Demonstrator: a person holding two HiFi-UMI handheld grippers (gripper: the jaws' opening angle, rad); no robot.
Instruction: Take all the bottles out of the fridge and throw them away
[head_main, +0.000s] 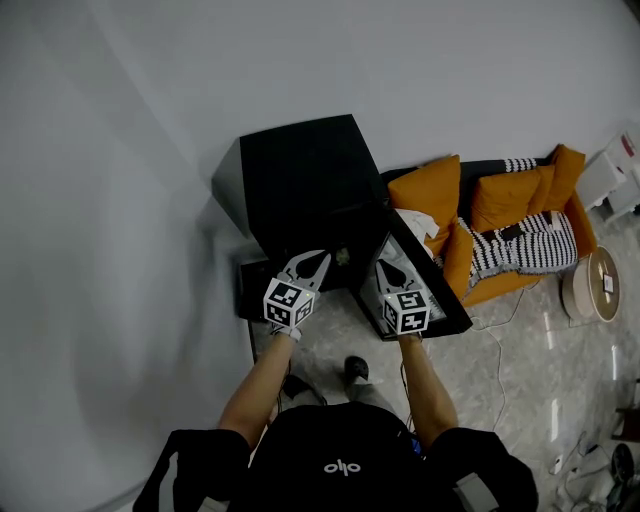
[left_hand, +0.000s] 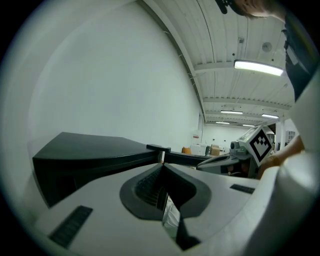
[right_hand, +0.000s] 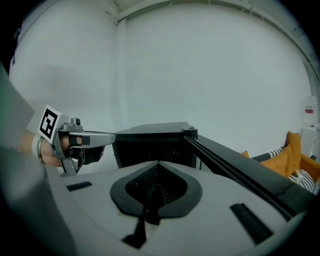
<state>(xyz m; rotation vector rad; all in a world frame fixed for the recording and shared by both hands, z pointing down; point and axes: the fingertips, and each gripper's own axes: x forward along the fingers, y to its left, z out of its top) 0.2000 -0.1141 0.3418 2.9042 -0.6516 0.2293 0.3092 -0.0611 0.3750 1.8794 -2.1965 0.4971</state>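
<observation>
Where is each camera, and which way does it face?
Head view: on the person's head, looking down at the fridge; forearms, left tool, right tool show.
Left gripper view: on left tool, facing the fridge top.
Right gripper view: on right tool, facing the open fridge.
Shared: fridge; each gripper view shows the other tool.

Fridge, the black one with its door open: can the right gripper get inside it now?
Probably yes. The door stands swung wide, and nothing shows between the right gripper and the open front of the fridge. Its jaws are shut, so they must open first.
</observation>
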